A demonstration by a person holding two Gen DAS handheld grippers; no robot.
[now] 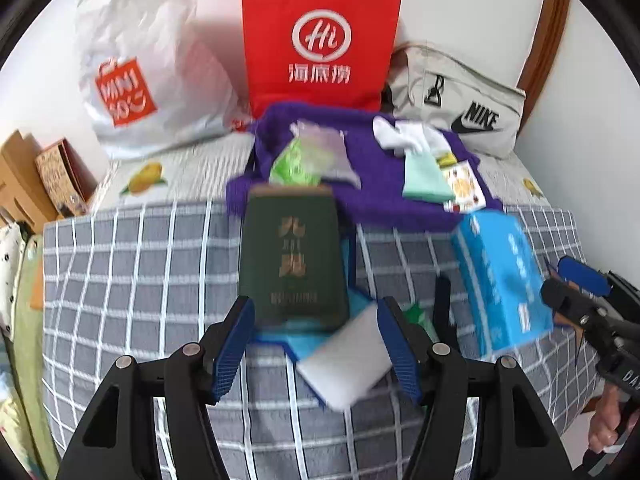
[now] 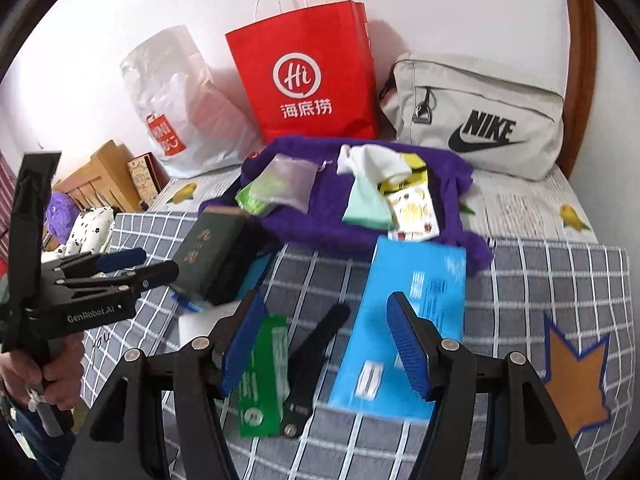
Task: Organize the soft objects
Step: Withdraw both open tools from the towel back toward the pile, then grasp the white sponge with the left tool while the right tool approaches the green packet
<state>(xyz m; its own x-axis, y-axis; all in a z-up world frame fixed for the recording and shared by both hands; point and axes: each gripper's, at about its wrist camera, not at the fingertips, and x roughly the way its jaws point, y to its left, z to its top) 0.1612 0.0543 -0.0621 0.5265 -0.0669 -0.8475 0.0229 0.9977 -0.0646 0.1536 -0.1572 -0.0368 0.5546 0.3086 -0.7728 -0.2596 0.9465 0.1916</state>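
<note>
A purple fuzzy garment (image 1: 372, 200) (image 2: 316, 220) lies on the bed with a white sock (image 1: 404, 138) (image 2: 372, 160), a mint cloth (image 1: 424, 180) (image 2: 368, 204), a green packet (image 1: 296, 164) (image 2: 260, 192) and a sticker card (image 2: 412, 212) on it. My left gripper (image 1: 316, 344) is open, with a dark green box (image 1: 294, 256) (image 2: 208, 256) and a white sponge (image 1: 344, 364) in front of it. My right gripper (image 2: 324, 344) is open over a blue box (image 2: 404, 328) (image 1: 500, 280).
A red paper bag (image 1: 320, 36) (image 2: 304, 76), a white plastic Miniso bag (image 1: 132, 64) (image 2: 176, 108) and a grey Nike bag (image 1: 460, 104) (image 2: 476, 116) stand against the back wall. A green packet (image 2: 264, 376) and black scissors (image 2: 316, 356) lie on the grey checked blanket (image 1: 132, 280).
</note>
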